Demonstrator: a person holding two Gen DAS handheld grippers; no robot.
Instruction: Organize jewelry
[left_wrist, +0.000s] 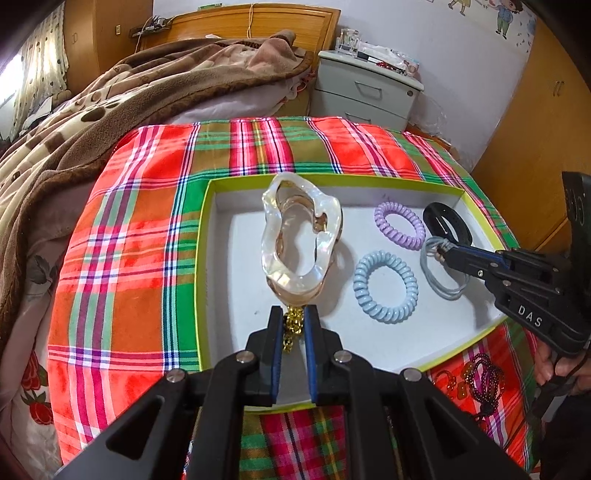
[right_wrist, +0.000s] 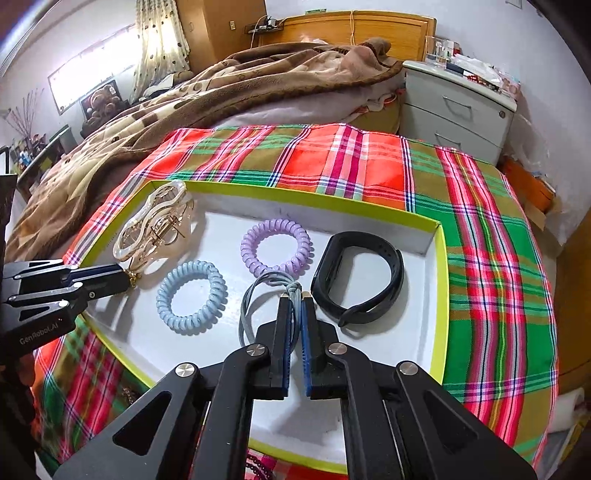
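Observation:
A white tray with a yellow-green rim (left_wrist: 207, 258) (right_wrist: 441, 295) lies on a plaid cloth. My left gripper (left_wrist: 294, 314) is shut on the gold chain (left_wrist: 292, 326) of a clear hair claw clip (left_wrist: 295, 240) (right_wrist: 155, 229), which hangs over the tray's left part. My right gripper (right_wrist: 294, 295) (left_wrist: 441, 254) is shut on a grey hair tie (right_wrist: 255, 306) (left_wrist: 439, 273) inside the tray. A blue spiral tie (left_wrist: 384, 286) (right_wrist: 190, 297), a purple spiral tie (left_wrist: 399, 225) (right_wrist: 275, 245) and a black wristband (left_wrist: 447, 223) (right_wrist: 358, 277) lie in the tray.
Dark bead bracelets (left_wrist: 484, 380) and amber pieces lie on the cloth (left_wrist: 122, 258) at the tray's near right corner. A brown blanket (left_wrist: 92, 122) covers the bed to the left. A grey nightstand (left_wrist: 369, 92) stands behind.

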